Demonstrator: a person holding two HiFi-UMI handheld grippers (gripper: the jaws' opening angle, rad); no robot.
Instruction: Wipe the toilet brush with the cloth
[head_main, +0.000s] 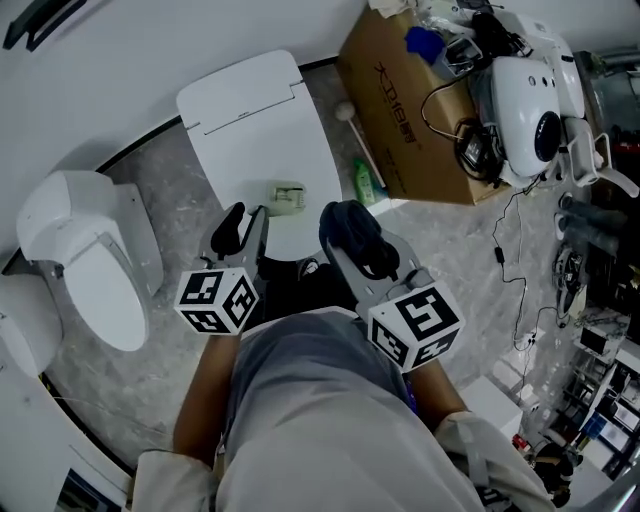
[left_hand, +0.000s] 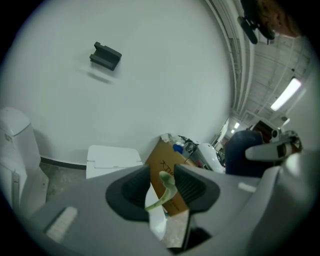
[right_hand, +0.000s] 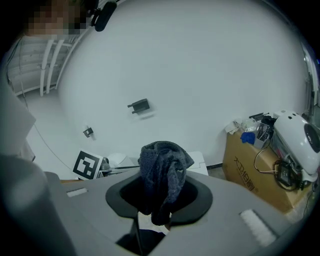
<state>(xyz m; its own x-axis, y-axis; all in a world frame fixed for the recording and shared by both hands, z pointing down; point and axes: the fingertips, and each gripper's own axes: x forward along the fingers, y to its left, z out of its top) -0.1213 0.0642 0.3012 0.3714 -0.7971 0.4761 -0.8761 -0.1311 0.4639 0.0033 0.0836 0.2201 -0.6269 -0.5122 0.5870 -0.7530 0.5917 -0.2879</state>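
Observation:
A pale green toilet brush (left_hand: 167, 186) shows as a thin curved strip pinched between the jaws of my left gripper (left_hand: 162, 189). In the head view its pale green end (head_main: 288, 197) sticks out ahead of the left gripper (head_main: 246, 224), above the white lid. My right gripper (right_hand: 161, 197) is shut on a bunched dark grey cloth (right_hand: 163, 169), which rises out of the jaws and hides the fingertips. The cloth (head_main: 350, 226) hangs a short way right of the brush and does not touch it. Both grippers are held close in front of the person's body.
A white toilet (head_main: 85, 262) stands on the grey floor at the left. Straight ahead is a white lidded box (head_main: 255, 120). An open cardboard box (head_main: 400, 110) with cables is at the right, a green bottle (head_main: 365, 181) leans at its foot, and a white machine (head_main: 530, 105) lies beyond.

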